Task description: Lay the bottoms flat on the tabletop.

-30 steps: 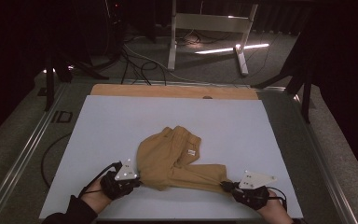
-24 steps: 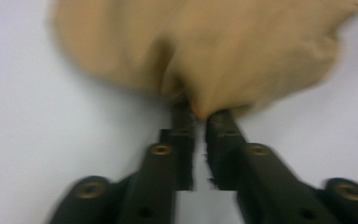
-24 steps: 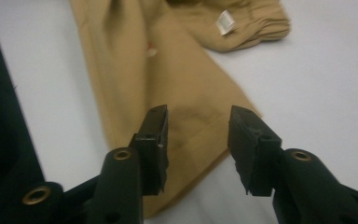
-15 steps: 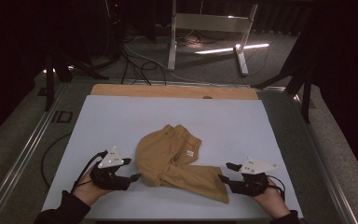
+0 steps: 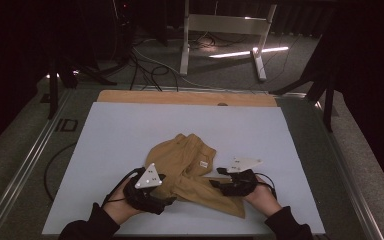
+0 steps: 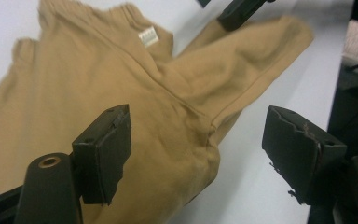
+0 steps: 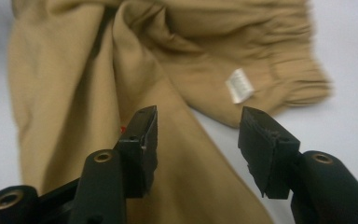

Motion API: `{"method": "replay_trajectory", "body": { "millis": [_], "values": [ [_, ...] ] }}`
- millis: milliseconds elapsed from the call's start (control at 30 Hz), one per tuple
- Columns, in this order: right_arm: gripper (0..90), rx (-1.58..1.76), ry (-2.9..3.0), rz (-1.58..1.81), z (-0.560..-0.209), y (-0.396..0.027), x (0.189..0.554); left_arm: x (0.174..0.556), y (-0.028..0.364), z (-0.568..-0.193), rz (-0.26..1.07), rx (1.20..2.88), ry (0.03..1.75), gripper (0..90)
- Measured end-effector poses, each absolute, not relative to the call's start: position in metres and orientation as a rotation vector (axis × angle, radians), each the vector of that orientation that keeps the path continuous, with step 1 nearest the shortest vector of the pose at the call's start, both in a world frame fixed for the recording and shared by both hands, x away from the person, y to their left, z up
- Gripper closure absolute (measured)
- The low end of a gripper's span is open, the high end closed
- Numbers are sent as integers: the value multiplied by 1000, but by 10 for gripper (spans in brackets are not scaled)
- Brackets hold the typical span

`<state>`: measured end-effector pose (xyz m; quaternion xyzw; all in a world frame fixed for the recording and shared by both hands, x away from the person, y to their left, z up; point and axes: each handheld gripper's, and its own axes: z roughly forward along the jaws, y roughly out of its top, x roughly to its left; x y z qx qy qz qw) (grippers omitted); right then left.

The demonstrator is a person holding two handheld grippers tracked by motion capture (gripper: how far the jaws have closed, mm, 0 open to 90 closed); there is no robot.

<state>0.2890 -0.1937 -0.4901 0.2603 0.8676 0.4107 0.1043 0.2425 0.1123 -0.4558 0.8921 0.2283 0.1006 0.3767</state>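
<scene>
Both claws point(image 5: 167, 192) point(image 5: 219, 177) open; over tan shorts point(image 5: 190, 162).

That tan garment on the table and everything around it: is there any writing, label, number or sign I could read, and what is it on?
"ID": pale letters on the dark frame left of the white table top.
Small white tag sewn on the tan garment: print too blurred to read.
Grey three-cornered plates on the left claw and the right claw: small dark marks, too small to read.
Nothing else legible.
</scene>
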Motion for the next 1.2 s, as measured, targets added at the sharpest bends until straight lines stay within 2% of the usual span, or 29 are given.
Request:
{"method": "replay_trajectory", "body": {
  "millis": [67, 300, 367, 467, 533, 667, 733, 767, 800, 833, 867, 933, 1067, 1133, 1200],
  "values": [
    [504, 758, 2594, 1183, -497, -187, 293, 244, 112, -463, 285, 2310, 590, 322],
    [624, 727, 2711, 1093, -514, -174, 297, 250, 119, -480, 305, 2374, 644, 808],
    [660, 710, 2719, 1070, -515, -171, 293, 251, 121, -482, 321, 2390, 663, 896],
    [777, 658, 2720, 1027, -514, -169, 290, 252, 126, -481, 320, 2385, 676, 900],
    [900, 627, 2711, 996, -511, -169, 287, 252, 127, -480, 316, 2390, 674, 900],
    [900, 595, 2657, 992, -507, -171, 285, 251, 127, -481, 295, 2381, 658, 900],
    [900, 689, 2622, 1051, -504, -174, 289, 251, 126, -480, 287, 2376, 656, 900],
    [878, 708, 2600, 1060, -505, -175, 294, 251, 126, -480, 279, 2371, 648, 899],
    [801, 746, 2577, 1069, -505, -177, 298, 250, 125, -479, 284, 2358, 647, 896],
    [705, 793, 2553, 1082, -505, -177, 303, 250, 125, -476, 287, 2335, 656, 857],
    [628, 829, 2528, 1090, -506, -178, 308, 250, 125, -473, 281, 2307, 661, 759],
    [508, 908, 2495, 1067, -508, -177, 317, 251, 122, -465, 304, 2265, 666, 619],
    [425, 999, 2451, 1041, -513, -174, 332, 258, 111, -447, 279, 2206, 670, 447],
    [405, 1033, 2455, 1064, -515, -170, 337, 265, 100, -445, 306, 2221, 668, 413],
    [425, 1074, 2444, 1055, -517, -166, 340, 274, 88, -446, 320, 2222, 688, 388]
  ]
}}
